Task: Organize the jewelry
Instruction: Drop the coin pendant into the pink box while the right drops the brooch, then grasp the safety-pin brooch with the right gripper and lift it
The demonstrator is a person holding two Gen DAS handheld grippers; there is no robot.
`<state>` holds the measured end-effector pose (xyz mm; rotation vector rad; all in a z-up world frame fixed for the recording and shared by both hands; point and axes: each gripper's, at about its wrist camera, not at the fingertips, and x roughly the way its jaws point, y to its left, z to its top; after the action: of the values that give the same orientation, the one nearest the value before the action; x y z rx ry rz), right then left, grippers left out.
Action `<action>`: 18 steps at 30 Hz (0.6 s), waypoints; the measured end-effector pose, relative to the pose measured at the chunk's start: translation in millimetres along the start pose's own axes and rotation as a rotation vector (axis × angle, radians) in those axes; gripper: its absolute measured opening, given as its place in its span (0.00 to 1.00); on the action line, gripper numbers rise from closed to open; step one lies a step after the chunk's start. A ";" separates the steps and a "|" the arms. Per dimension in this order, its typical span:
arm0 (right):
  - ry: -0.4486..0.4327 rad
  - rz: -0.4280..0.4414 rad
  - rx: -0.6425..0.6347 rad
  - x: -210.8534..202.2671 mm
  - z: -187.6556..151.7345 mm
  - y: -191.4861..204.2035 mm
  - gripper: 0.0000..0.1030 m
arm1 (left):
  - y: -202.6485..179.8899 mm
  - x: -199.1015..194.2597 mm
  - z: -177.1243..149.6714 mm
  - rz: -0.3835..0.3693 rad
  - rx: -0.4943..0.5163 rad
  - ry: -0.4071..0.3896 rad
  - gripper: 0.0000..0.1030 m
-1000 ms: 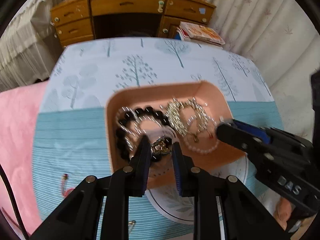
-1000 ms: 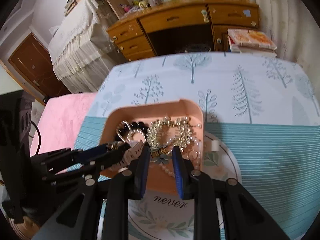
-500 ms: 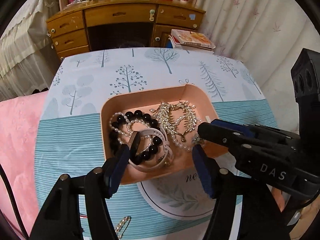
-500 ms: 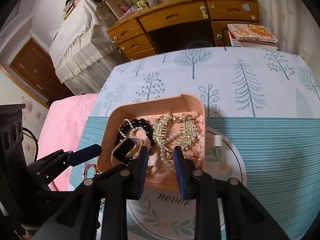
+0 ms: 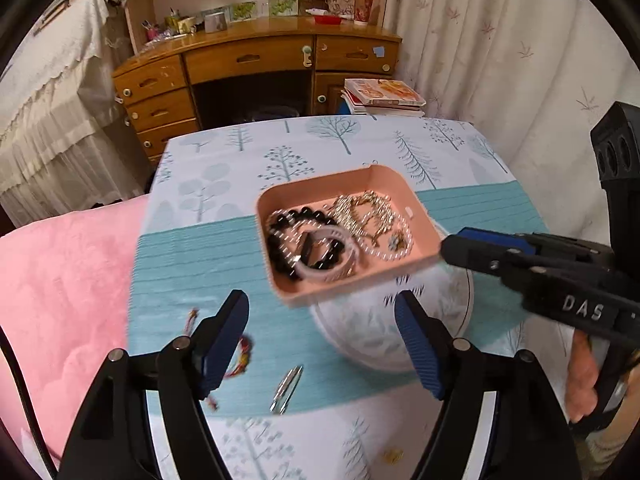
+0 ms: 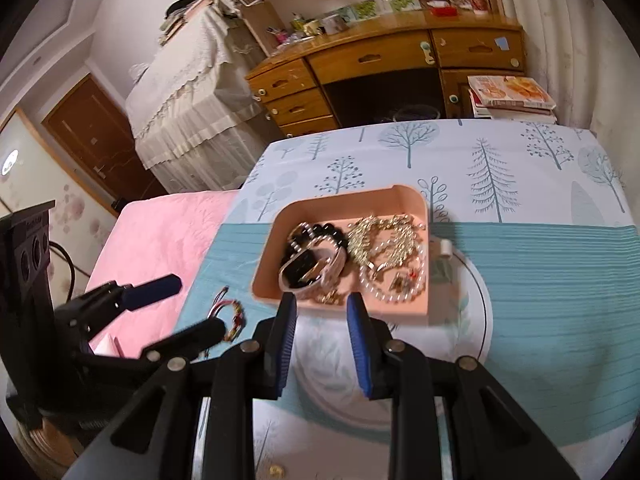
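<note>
A pink tray sits on the table and holds a black bead bracelet, a white-strap watch, gold chains and a pearl strand. My left gripper is open and empty, pulled back above the table in front of the tray. My right gripper is partly open and empty, its tips near the tray's front edge. A red and yellow woven bracelet and a silver clip lie on the cloth.
A round white plate lies under the tray's near right corner. A pink blanket lies to the left. A wooden desk and stacked books stand beyond the table. A small gold piece lies near the table's front.
My left gripper let go of the watch into the tray, opened wide and drew back and up. My right gripper drew back from the tray too.
</note>
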<state>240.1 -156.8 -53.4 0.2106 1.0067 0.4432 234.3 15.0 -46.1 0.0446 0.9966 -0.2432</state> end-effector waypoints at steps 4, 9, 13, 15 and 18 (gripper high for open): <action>0.001 0.012 -0.024 -12.0 -14.5 13.7 0.26 | 7.4 -24.3 -21.4 0.013 0.013 -0.013 0.77; 0.024 0.033 -0.034 -17.6 -25.7 32.3 0.26 | 20.7 -50.1 -42.3 0.068 0.031 -0.055 0.81; 0.043 0.038 -0.042 -15.2 -29.9 54.2 0.26 | 38.9 -60.4 -48.1 0.063 0.000 -0.057 0.81; 0.050 0.044 -0.038 -12.2 -31.1 62.4 0.26 | 51.2 -62.4 -48.9 0.058 -0.035 -0.056 0.81; 0.080 0.032 -0.011 0.1 -32.3 75.2 0.26 | 68.4 -59.2 -50.5 0.073 -0.073 -0.054 0.81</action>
<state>193.1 -90.7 -42.6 0.2005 1.0802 0.4891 177.2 99.7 -29.1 0.0079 0.9474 -0.1406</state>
